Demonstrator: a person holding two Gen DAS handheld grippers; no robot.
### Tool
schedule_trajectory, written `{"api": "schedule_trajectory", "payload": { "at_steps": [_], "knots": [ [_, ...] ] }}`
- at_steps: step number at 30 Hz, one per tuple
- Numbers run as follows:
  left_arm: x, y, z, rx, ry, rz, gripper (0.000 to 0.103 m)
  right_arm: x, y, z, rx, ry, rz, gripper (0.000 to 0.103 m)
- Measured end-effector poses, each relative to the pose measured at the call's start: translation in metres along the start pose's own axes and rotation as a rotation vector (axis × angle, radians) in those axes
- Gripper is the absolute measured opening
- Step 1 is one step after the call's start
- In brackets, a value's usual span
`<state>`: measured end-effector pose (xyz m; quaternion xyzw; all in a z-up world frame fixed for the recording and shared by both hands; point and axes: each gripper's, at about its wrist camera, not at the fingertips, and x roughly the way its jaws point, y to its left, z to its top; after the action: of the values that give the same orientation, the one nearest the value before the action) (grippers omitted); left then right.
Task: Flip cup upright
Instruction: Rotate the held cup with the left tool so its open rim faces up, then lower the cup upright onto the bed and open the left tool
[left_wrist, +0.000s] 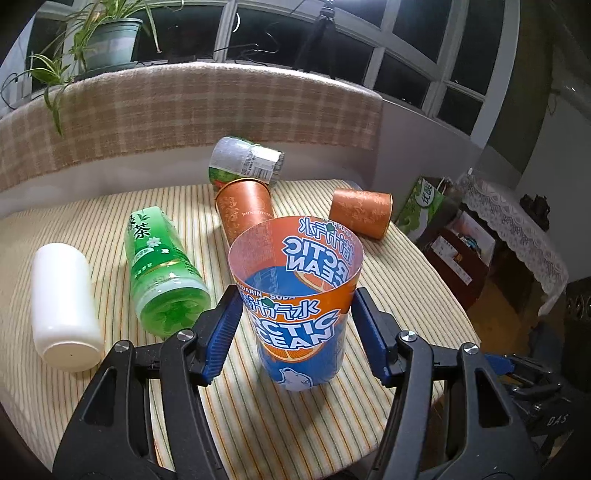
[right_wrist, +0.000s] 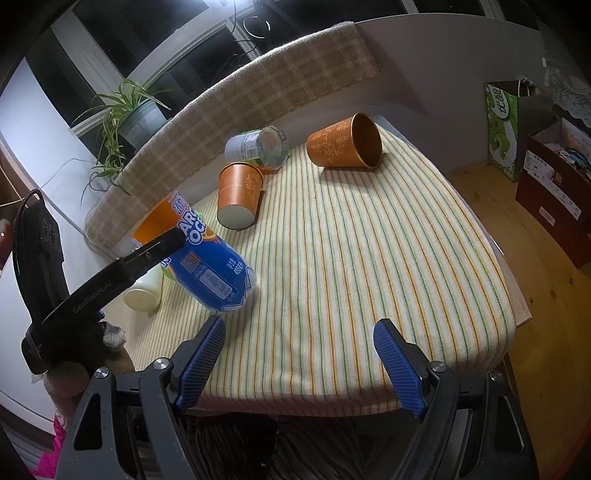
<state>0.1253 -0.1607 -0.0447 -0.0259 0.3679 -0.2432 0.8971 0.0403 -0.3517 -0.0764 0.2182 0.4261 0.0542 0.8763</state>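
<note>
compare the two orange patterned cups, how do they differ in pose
The nearer orange cup lies with its closed white base facing the right wrist camera; the farther orange cup shows that camera its open mouth. The nearer one touches the labelled container; the farther one lies alone. Both are tipped on the striped cloth.

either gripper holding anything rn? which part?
Left gripper clamps the Arctic Ocean cup by its side walls below the rim. Right gripper is open, holding nothing.
</note>
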Motion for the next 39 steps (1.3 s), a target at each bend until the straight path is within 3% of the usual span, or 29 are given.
{"api": "schedule_trajectory", "payload": {
  "at_steps": [2, 7, 13, 24, 30, 35, 37, 39],
  "knots": [
    [-0.001, 0.0, 0.0, -0.006, 0.001, -0.002, 0.064, 0.0, 0.0, 0.0, 0.0, -0.001, 0.001, 0.085],
    [-0.001, 0.002, -0.002, -0.024, 0.014, -0.027, 0.081, -0.001, -0.001, -0.001, -0.003, -0.003, 0.001, 0.085],
    [-0.007, 0.004, -0.01, -0.031, 0.039, -0.054, 0.09, -0.007, 0.003, -0.002, -0.019, -0.021, 0.002, 0.085],
    [-0.029, 0.013, -0.028, -0.045, 0.029, -0.055, 0.091, -0.016, 0.02, 0.003, -0.071, -0.105, -0.008, 0.085],
    [-0.058, 0.015, -0.034, -0.023, -0.082, 0.003, 0.091, -0.027, 0.031, 0.003, -0.119, -0.217, -0.056, 0.087],
    [-0.084, 0.016, -0.037, 0.001, -0.201, 0.074, 0.092, -0.032, 0.039, 0.005, -0.133, -0.306, -0.069, 0.096],
    [-0.09, 0.017, -0.037, 0.003, -0.237, 0.092, 0.103, -0.033, 0.043, 0.006, -0.14, -0.327, -0.072, 0.097],
    [-0.098, 0.019, -0.038, 0.001, -0.278, 0.109, 0.103, -0.033, 0.048, 0.007, -0.159, -0.345, -0.079, 0.097]
  ]
}}
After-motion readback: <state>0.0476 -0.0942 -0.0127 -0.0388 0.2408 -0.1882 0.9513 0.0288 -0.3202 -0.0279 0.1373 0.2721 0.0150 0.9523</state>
